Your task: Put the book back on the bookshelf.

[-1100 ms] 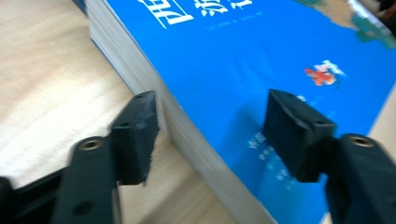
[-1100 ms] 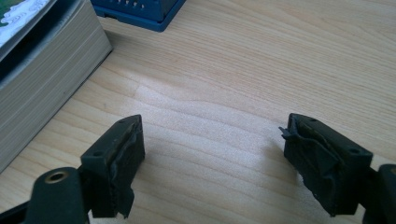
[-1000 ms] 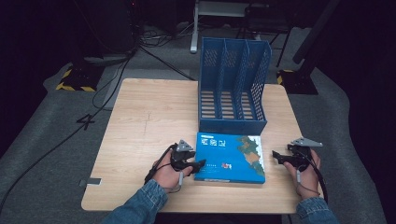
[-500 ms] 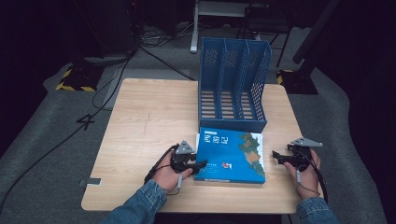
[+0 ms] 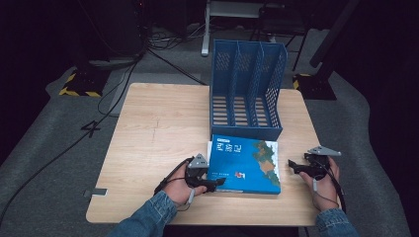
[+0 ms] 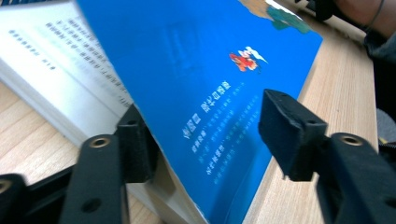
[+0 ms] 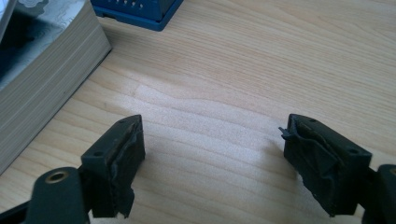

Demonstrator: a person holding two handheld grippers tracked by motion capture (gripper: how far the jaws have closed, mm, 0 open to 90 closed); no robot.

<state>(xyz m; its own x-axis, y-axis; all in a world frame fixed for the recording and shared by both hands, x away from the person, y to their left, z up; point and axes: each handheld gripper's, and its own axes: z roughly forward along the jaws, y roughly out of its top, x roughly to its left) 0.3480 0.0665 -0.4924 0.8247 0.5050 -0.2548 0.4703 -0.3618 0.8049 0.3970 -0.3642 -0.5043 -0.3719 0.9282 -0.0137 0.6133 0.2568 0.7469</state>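
Book [image 5: 244, 163]: we see it flat on the desk [image 5: 158, 128], at 6 o'clock from the file rack [image 5: 247, 89].
Left hand-held gripper [image 6: 205, 135]: jaws just widened, straddling the book's lifted cover, not pinching it.
Right hand-held gripper [image 7: 212, 154]: wide, empty, waiting at the book's 3 o'clock.

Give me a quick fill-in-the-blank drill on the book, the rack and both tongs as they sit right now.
1. The thick blue-covered book lies flat on the ______ table.
2. The blue plastic file rack has ______ upright slots.
3. The left tongs straddle the book's lifted ______.
4. The right tongs stand ______ over bare wood.

Missing words: wooden; three; cover; open
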